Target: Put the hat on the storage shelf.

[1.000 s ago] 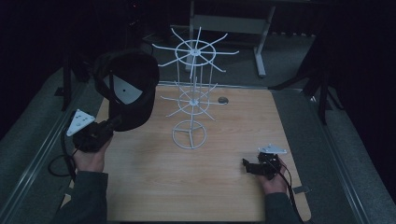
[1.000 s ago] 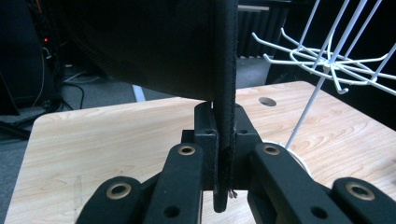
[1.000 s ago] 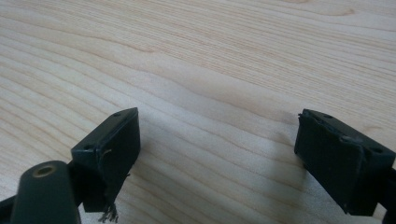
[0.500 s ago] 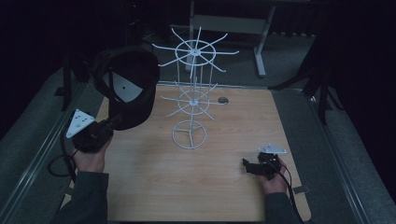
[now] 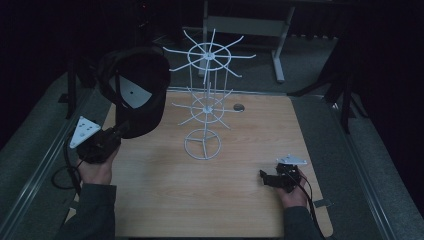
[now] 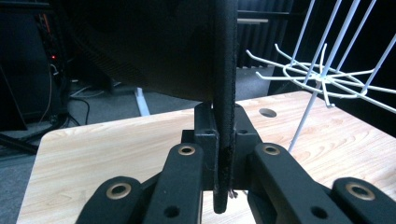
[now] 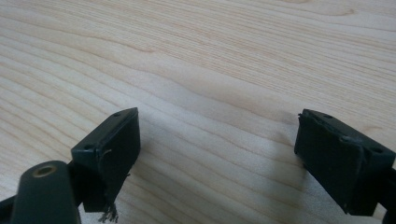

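Nothing moved; black cap (image 5: pixel 135 90) upright, brim down in left hand-held gripper (image 5: pixel 117 134).

We see a light wooden table (image 5: pixel 240 210) with a round hole (image 5: pixel 239 107) near its far edge. Behind it we make out a grey desk frame (image 5: pixel 250 25) on the dark floor, and cables (image 6: pixel 79 100) trailing by some equipment.

Both forearms in dark grey-green long sleeves. Left gripper (image 5: pixel 111 140): black body, pale grey three-cornered plate on top with small dark holes, black cable looping off it. Linkage arms matte black with brass-ringed pivots. Right gripper (image 5: pixel 269 179): black, same grey plate, black cable; blocky pads, frayed threads at one edge.
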Demonstrator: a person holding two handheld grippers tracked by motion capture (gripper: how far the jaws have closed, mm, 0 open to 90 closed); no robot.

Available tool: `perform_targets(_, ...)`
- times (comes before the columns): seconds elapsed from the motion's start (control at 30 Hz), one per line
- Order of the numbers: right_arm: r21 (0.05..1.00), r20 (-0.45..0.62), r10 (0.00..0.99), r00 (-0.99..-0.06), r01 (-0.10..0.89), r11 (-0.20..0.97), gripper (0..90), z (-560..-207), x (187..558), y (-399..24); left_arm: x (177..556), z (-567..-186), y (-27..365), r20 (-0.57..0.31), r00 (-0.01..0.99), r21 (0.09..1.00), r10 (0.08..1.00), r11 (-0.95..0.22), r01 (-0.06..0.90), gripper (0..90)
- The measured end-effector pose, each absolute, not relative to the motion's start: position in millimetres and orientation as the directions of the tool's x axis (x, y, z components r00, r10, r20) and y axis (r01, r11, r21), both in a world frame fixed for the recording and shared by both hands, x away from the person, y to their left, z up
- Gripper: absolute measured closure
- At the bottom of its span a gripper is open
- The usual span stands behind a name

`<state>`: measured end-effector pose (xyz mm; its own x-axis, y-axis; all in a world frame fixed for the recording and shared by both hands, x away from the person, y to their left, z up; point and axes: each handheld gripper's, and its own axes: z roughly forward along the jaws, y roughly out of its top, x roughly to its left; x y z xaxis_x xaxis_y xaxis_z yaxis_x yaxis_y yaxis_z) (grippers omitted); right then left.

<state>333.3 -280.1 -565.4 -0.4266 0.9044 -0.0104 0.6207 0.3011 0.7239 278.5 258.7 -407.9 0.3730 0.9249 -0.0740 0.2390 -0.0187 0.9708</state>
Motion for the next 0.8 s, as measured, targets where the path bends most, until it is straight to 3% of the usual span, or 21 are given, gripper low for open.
perform_targets(0.8, 0.725, -0.012, 0.904, -0.427, 0.619, 0.302, 14.2, -565.5, 333.4, -280.2, 270.0, -403.8, 252.6, -0.044, 0.373, 0.979, 0.927, -0.035, 0.202, 86.1)
